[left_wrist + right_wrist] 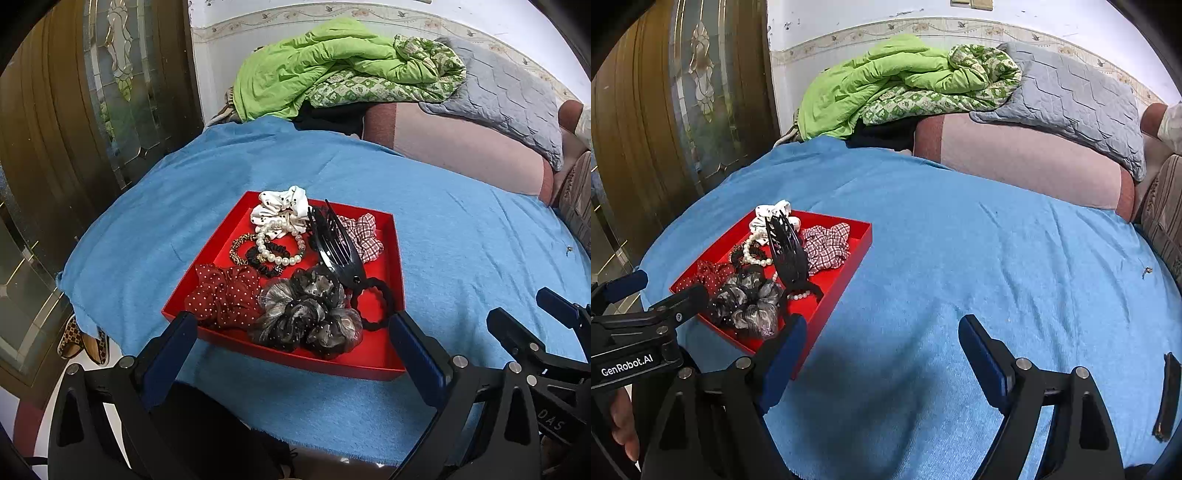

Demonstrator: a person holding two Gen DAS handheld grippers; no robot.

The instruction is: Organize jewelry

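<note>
A red tray (391,354) lies on the blue cloth (461,258). It holds a white dotted scrunchie (280,206), a pearl bracelet (280,254), a red dotted scrunchie (225,295), a grey-black scrunchie (306,314), a black claw clip (336,247), a checked scrunchie (364,236) and a black hair tie (373,302). My left gripper (291,332) is open and empty, its fingers straddling the tray's near edge. My right gripper (882,339) is open and empty over bare cloth, right of the tray (846,266).
A green quilt (325,66), a grey pillow (509,96) and a pink cushion (454,147) lie behind the cloth. A wood and glass door (74,110) stands at left. Slippers (85,343) sit on the floor. A dark flat object (1167,395) lies at the right.
</note>
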